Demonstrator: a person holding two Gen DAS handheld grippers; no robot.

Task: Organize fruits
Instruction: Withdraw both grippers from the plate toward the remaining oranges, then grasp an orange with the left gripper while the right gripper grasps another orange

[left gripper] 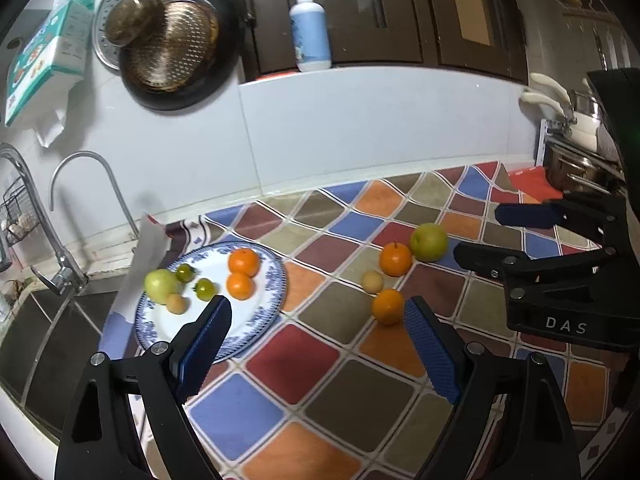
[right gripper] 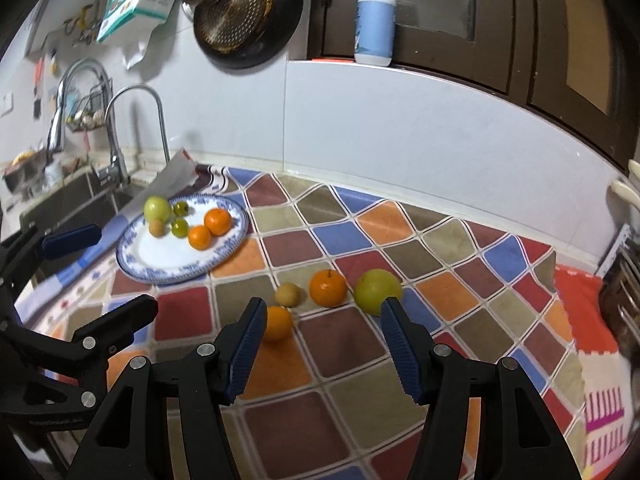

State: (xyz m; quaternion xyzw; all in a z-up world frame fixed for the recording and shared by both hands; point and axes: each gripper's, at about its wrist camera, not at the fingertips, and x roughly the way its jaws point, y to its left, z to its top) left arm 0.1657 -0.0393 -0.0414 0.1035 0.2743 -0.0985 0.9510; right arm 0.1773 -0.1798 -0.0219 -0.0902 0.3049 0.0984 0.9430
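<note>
- Left gripper (left gripper: 318, 320): jaws spread wide, nothing between the pads; it hovers over the checked tablecloth (left gripper: 320, 380), between the plate and the loose fruit.
- Right gripper (right gripper: 322, 322): jaws parted, empty — held above the cloth just near of the loose fruit.
- Blue-rimmed plate (right gripper: 176, 272), far left by the sink: holds two oranges, a green apple, two small green tomatoes and a small tan fruit.
- Loose on the cloth, right of the plate: orange (right gripper: 277, 322), stemmed orange (right gripper: 328, 288), green apple (right gripper: 376, 290), small tan fruit (right gripper: 288, 295) — clustered close together.
</note>
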